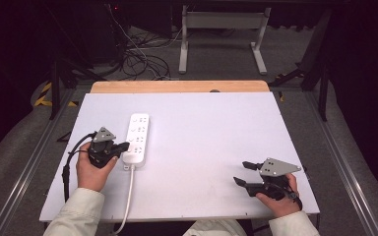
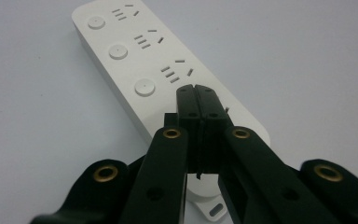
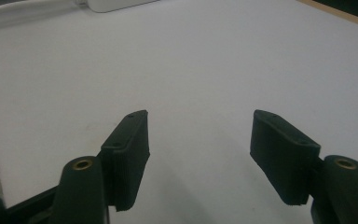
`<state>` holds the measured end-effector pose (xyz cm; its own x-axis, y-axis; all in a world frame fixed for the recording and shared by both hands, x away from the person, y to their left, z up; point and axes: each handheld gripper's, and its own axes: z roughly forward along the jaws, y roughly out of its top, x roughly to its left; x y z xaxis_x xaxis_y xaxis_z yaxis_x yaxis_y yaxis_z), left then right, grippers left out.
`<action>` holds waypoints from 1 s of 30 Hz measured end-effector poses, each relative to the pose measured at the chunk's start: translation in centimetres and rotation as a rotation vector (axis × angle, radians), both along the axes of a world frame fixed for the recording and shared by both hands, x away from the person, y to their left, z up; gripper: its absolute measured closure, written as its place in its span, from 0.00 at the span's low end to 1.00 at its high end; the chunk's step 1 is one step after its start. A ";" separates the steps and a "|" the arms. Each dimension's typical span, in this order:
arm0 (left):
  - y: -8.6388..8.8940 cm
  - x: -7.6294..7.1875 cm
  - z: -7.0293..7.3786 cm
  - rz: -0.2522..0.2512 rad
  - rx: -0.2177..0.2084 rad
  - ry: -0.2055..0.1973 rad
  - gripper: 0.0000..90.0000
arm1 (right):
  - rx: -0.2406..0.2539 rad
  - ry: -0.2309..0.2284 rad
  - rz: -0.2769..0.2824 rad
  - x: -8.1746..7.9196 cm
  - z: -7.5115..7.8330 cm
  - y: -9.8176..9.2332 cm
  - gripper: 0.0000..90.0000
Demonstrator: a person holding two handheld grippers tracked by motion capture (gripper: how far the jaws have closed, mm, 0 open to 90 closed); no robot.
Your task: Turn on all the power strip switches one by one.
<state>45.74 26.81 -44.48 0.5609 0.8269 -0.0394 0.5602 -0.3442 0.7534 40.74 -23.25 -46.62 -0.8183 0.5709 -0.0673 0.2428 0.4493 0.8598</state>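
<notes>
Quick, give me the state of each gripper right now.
Left gripper: shut, nothing between the jaws, tips poised over the power strip.
Right gripper: open, holding nothing, over the bare table.

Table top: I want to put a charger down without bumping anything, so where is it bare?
The widest bare stretch of the table lies between the power strip and the right hand-held gripper, running to the far wooden edge. It is crowded near-left, where the left hand-held gripper meets the strip and its cord.
</notes>
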 end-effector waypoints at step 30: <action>-0.5 1.0 -1.6 0.008 0.059 0.013 1.00 | 0.003 0.001 0.008 0.0 0.0 -0.1 0.42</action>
